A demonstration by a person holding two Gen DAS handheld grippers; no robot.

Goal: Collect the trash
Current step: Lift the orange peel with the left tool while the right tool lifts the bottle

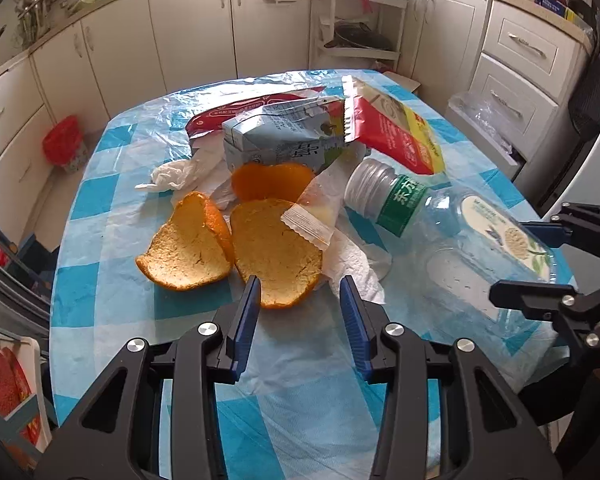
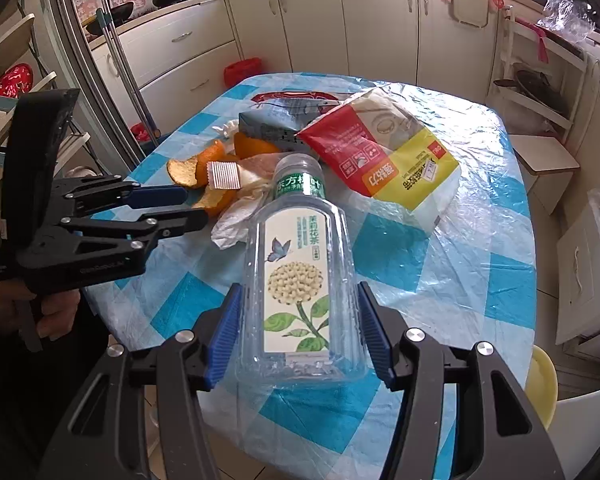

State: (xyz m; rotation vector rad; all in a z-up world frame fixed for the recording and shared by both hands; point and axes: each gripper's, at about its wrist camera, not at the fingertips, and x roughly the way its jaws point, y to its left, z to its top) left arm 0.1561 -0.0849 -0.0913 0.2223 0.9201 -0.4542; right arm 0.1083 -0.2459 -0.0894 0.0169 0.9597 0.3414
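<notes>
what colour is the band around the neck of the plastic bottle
Green with white characters, just below the clear cap of the plastic bottle; the right wrist view shows it best.

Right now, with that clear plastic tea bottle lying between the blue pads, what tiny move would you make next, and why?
Probably close the right gripper on the clear plastic tea bottle with the flower label. Its base already lies between the open blue fingers, with a little slack on each side, so squeezing should secure it. The left gripper is open near the orange peel.
</notes>
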